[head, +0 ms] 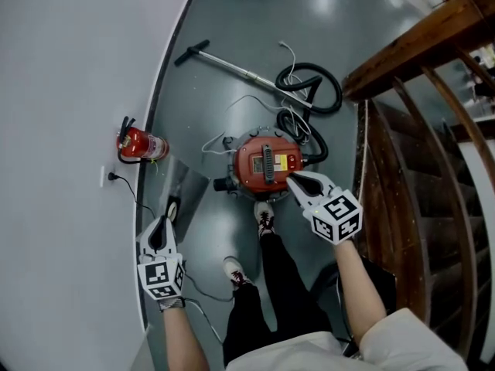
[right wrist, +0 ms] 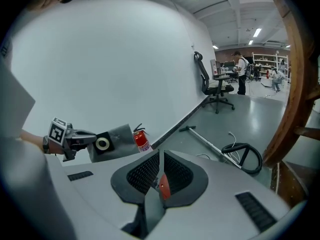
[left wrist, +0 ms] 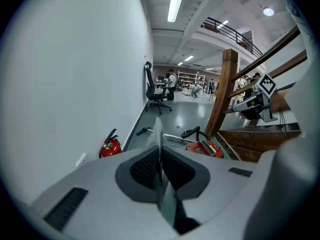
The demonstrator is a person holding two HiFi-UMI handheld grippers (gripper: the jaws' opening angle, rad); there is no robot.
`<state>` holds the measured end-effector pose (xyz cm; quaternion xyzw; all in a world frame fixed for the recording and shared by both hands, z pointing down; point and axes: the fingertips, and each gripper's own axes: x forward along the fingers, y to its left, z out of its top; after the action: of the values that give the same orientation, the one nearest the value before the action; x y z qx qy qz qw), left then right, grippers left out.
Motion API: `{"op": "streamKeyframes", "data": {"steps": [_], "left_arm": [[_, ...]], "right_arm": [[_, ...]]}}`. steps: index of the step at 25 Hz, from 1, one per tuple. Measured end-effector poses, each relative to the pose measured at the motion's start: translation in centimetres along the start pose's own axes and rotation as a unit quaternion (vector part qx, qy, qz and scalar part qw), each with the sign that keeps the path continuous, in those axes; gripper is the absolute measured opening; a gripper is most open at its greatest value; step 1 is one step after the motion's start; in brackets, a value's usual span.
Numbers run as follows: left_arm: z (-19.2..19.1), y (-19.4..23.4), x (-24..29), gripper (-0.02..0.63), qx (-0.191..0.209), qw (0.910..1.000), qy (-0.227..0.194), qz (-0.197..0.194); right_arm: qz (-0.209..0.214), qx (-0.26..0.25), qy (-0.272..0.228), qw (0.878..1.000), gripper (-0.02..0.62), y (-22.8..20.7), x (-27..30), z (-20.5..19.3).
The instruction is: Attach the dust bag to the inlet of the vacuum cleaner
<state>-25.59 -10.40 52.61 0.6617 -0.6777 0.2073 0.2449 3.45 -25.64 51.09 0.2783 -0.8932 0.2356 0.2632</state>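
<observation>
The red vacuum cleaner (head: 267, 165) stands on the grey floor in front of the person's feet, also seen in the left gripper view as the vacuum cleaner (left wrist: 205, 148). My left gripper (head: 164, 222) is shut on the edge of a grey dust bag (head: 188, 185), which hangs over the floor by the wall. The bag's dark collar with its pale ring (right wrist: 102, 143) faces the right gripper view. Seen edge-on, the bag (left wrist: 158, 131) sits between the left gripper (left wrist: 160, 154) pads. My right gripper (head: 296, 179) is shut and empty, just above the vacuum's right side.
A red fire extinguisher (head: 139, 145) stands by the white wall. A black hose (head: 309, 87) and metal wand (head: 232, 64) lie beyond the vacuum. Wooden stairs with a railing (head: 418, 130) rise on the right. An office chair (right wrist: 217, 86) stands far back.
</observation>
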Motion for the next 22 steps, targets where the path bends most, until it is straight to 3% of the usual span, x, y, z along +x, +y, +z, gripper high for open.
{"op": "streamKeyframes", "data": {"steps": [18, 22], "left_arm": [[-7.6, 1.1, 6.7, 0.023, -0.034, 0.9988, 0.035, -0.003], [-8.7, 0.7, 7.8, 0.023, -0.037, 0.9984, 0.041, -0.008]], "right_arm": [[-0.001, 0.038, 0.036, 0.999, 0.035, -3.7, 6.9, -6.2], [0.006, 0.044, 0.05, 0.998, 0.068, -4.1, 7.7, -7.6]]}}
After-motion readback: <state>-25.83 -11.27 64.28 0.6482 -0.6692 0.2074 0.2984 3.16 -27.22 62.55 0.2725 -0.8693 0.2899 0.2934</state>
